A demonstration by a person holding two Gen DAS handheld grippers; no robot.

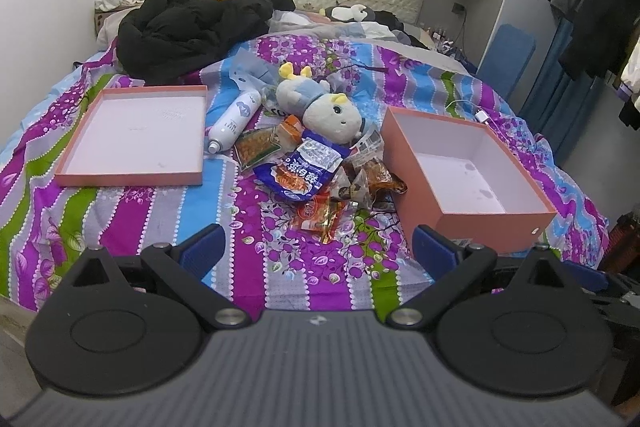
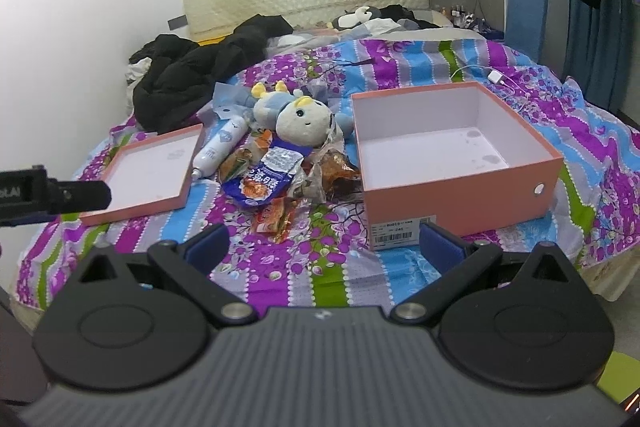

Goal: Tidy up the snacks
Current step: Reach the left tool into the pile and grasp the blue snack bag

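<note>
Above bedspread [image 1: 160, 211] | left hand-held gripper [image 1: 316, 247] spread wide, empty | right hand-held gripper [image 2: 324, 247] likewise

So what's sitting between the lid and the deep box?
In both views: a snack pile, a plush toy and a white bottle, all lying on the bedspread.

- I count one deep pink box [image 2: 460, 183] and one shallow pink lid [image 1: 132, 135].
- One plush toy [image 1: 320, 107].
- One white spray bottle [image 1: 234, 119].
- One blue snack packet [image 1: 304, 171], plus roughly four other snack packets [image 1: 256, 147], overlapping, exact number unclear.
</note>
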